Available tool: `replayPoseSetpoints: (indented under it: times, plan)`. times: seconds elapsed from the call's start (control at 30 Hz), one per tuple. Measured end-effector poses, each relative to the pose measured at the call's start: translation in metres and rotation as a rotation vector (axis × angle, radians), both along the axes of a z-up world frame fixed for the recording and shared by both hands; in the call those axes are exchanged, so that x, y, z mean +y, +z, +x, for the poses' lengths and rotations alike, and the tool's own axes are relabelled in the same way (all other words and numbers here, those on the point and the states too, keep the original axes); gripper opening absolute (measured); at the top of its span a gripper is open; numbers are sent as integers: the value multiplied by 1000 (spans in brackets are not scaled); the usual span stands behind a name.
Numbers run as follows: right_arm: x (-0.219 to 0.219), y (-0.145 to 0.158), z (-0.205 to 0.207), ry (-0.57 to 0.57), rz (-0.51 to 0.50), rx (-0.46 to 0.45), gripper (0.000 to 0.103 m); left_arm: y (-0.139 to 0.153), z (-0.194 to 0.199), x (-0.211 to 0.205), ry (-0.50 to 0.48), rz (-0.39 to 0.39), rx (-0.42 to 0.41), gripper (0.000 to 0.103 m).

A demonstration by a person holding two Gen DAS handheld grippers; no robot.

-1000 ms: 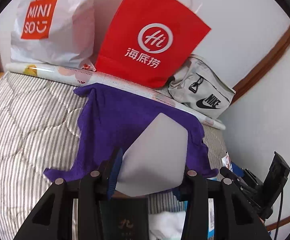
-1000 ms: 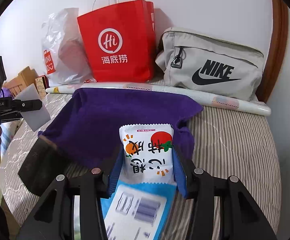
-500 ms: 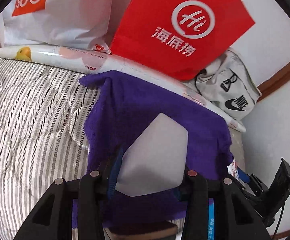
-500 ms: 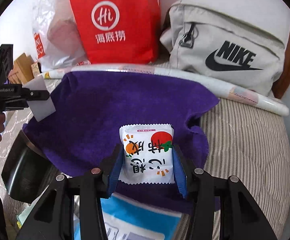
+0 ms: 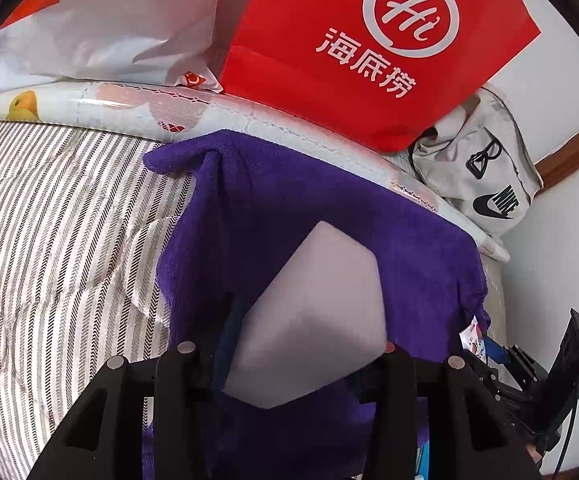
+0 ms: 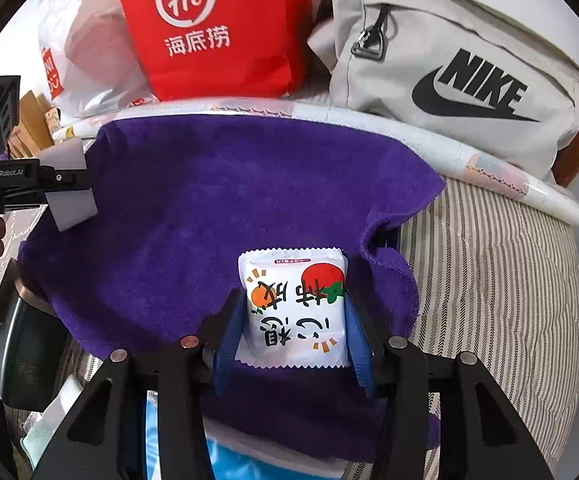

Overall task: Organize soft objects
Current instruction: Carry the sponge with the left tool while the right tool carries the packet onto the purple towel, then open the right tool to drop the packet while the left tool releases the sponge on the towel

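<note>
Over a striped quilt [image 5: 49,240], you hold one soft item in each claw above a purple towel [image 6: 217,208] spread on the bed. Your left gripper [image 5: 301,344] is clamped on a pale grey block [image 5: 313,312], apparently a sponge or foam piece, pinched at its lower sides with its pointed end projecting forward; the right wrist view shows the same block [image 6: 69,184] hanging near the towel's left edge. Your right gripper [image 6: 293,320] is clenched on a white snack packet [image 6: 295,304], its blue pads [image 6: 227,340] pressing both side seams. Both items look very light and yielding: the block should squash and spring back, so a hold across its middle seems safest, while the packet's glossy film may slide or crumple, so grip the flat sides rather than the crimped ends. The towel itself looks limp and fuzzy, likely to drape and drag if lifted by a corner. Readable writing: a red paper bag [image 5: 369,48] carries a white "Hi" logo with Chinese characters beneath; the grey pouch [image 6: 449,64] reads "NIKE" with a swoosh; the white plastic bag [image 5: 121,20] shows only an orange logo fragment; the packet bears Chinese characters and fruit drawings, seen upside down; the left gripper's body reads "GenRobot.AI".
</note>
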State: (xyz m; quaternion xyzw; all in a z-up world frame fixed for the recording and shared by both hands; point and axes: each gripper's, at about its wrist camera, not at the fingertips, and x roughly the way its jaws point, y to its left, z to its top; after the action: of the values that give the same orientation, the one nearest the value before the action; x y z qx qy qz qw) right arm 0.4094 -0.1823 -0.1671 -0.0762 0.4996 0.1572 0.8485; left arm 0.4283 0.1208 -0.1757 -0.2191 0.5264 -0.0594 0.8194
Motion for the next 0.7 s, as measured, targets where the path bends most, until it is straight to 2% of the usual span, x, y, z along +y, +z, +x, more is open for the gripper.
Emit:
replayPoseSetpoints:
  times: [0.1,0.27,0.33,0.43,0.5,0.57,0.7]
  plan:
    - [-1,-1,3,-3,4,5,51,1,1,-1,1,7,3,48]
    - [-3,-4,6,-4,33,28,57,4,-4,-1,-13,12,3,49]
    - [-2,-2,6,1,41,24,66,6,-7,0,-19,17,7,50]
    - [-1,3,2,-2,32,-5,68,10,-12,-2,-30,34,13,53]
    - [-1,7,0,0,42,-11,69,15,-17,-2,-28,68,7,62]
    - [-1,12,-3,1,58,-16,70,21,-22,-2,-24,91,-11,63]
    - [-2,21,-11,-6,69,-35,70,31,-34,5,-15,74,-36,63]
